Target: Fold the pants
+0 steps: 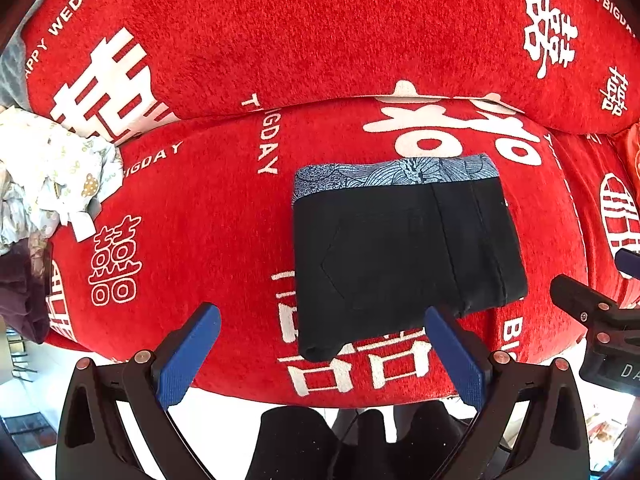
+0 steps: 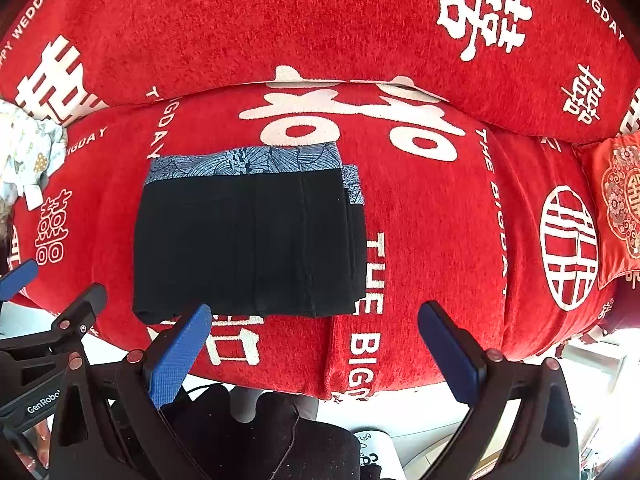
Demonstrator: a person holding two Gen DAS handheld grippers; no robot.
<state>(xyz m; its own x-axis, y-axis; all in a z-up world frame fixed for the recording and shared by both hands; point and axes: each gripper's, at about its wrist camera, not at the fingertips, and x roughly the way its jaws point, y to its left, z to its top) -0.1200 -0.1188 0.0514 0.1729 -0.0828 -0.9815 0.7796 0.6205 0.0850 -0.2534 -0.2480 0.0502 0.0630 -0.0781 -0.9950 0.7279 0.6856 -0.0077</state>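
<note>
On red sofa cover point(image 2: 432, 216), folded black pants point(image 2: 248, 244), edges squared.

Item count, both wrist views combined:

- Pants point(image 2: 248, 240) — one pair, black, folded into a single compact stack with one blue patterned band along its far edge.
- Grippers — two: left gripper point(image 1: 320, 356) and right gripper point(image 2: 316, 352), each with two blue-padded fingers, four pads in total.
- Red sofa cover point(image 2: 440, 240) — one.
- Back cushions point(image 1: 320, 32) — at least one.
- Embroidered pillow point(image 2: 618, 204) — one.
- Crumpled pale garment heap point(image 1: 44, 176) — one; the number of pieces in it cannot be told.
</note>
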